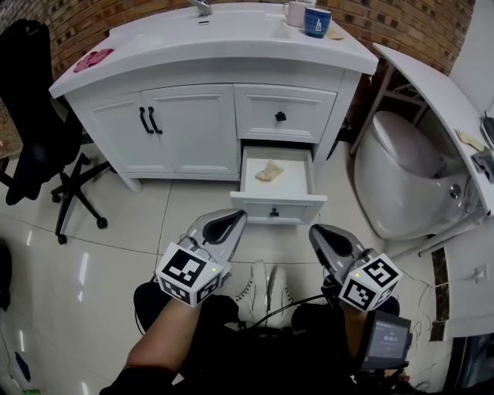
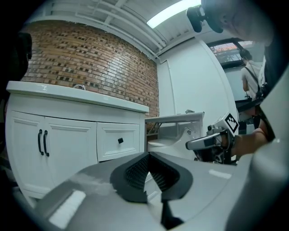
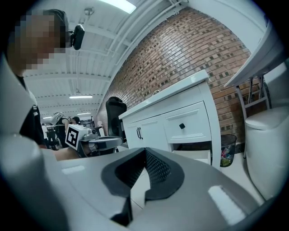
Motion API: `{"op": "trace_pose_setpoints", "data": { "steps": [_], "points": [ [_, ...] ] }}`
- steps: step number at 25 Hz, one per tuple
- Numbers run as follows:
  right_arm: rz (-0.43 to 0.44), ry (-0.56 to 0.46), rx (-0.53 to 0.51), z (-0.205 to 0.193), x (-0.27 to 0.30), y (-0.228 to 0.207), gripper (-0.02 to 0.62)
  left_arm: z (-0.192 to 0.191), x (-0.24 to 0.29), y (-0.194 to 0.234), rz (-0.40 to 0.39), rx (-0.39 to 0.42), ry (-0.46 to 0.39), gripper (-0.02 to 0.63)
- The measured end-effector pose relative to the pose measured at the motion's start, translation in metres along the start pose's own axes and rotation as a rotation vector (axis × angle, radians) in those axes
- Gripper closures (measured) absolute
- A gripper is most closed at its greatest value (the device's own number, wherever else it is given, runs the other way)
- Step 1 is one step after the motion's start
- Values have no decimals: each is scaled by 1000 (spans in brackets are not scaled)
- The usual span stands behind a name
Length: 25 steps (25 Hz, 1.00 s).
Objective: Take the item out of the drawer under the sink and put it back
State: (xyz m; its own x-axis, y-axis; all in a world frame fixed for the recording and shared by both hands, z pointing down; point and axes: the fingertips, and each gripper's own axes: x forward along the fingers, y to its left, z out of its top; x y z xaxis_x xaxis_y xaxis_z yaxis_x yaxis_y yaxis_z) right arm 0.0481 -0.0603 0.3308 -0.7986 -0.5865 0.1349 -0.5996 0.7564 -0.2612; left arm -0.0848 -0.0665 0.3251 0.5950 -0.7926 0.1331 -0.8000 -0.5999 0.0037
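While the lower drawer [image 1: 293, 207] of the white sink cabinet [image 1: 185, 131] stands pulled out, a crumpled beige item [image 1: 269, 171] lies inside it on the drawer floor, nothing touching it. The left gripper [image 1: 224, 225] and right gripper [image 1: 330, 238] are both held low over the person's lap, apart from the drawer front. Each has its jaws closed tip to tip with nothing between them. The upper drawer [image 1: 280, 116] is closed. A blue mug [image 1: 317, 22] sits on the countertop, a toilet [image 1: 401, 177] stands right of the cabinet and a black office chair [image 1: 46, 116] left of it.
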Motion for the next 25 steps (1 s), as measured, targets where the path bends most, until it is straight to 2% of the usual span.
{"op": "trace_pose_setpoints", "data": {
  "steps": [8,12,18,25],
  "points": [
    [-15,-11,-15,-6,-23,17,588,-5,-26,-17,25,2,-5,600],
    [-18,-28,-24,-5,-26,25,588,-1,-33,-25,35,31,-11,600],
    [-27,-29,-24,-6,-35,28,588,-4,-39,-29,38,-2,-29,600],
    [-39,-34,-24,-7,-36,24,589,-7,-37,-34,23,4,-30,600]
  ]
}}
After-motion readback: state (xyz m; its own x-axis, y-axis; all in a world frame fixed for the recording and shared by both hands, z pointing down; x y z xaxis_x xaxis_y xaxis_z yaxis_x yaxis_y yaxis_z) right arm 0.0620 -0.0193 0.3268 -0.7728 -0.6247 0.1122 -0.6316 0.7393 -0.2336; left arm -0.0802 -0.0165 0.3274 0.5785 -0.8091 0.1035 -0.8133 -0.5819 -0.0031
